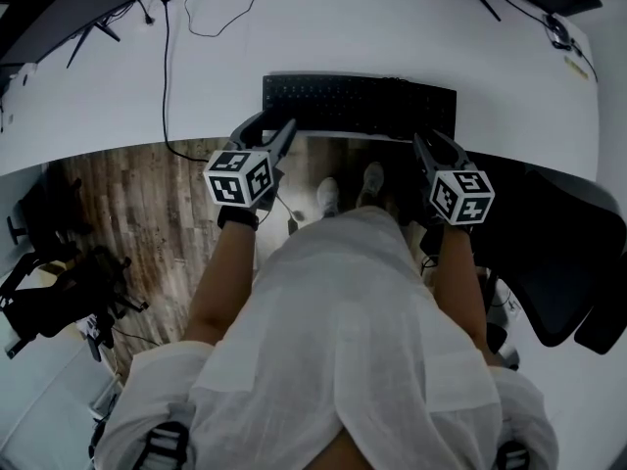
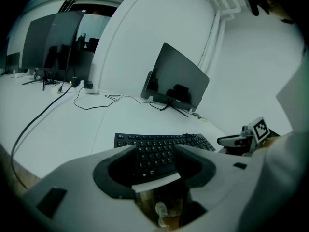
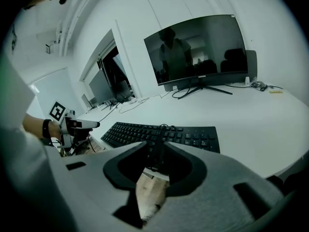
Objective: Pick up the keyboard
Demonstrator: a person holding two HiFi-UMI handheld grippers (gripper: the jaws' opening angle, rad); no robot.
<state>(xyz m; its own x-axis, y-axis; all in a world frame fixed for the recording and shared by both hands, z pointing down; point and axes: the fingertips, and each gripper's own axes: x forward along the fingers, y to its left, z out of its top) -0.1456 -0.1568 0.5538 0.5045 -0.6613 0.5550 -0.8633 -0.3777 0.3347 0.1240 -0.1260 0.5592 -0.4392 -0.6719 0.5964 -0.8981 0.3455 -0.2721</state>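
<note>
The black keyboard [image 1: 358, 104] lies flat along the near edge of the white desk [image 1: 411, 27]. My left gripper [image 1: 269, 130] hovers at the desk edge in front of the keyboard's left end, its jaws open and empty. In the left gripper view the keyboard [image 2: 145, 140] shows through the wide gap of that gripper [image 2: 155, 149]. My right gripper [image 1: 427, 143] hangs just in front of the keyboard's right end. In the right gripper view the keyboard [image 3: 190, 134] lies just beyond that gripper [image 3: 157, 141]. Its tips stand only a narrow slit apart, holding nothing.
A dark monitor [image 3: 200, 50] stands behind the keyboard, and another monitor [image 2: 176, 79] stands on the desk. Cables [image 1: 167, 67] trail over the desk's left side and down to the wooden floor [image 1: 127, 194]. A black chair [image 1: 558, 253] stands at my right.
</note>
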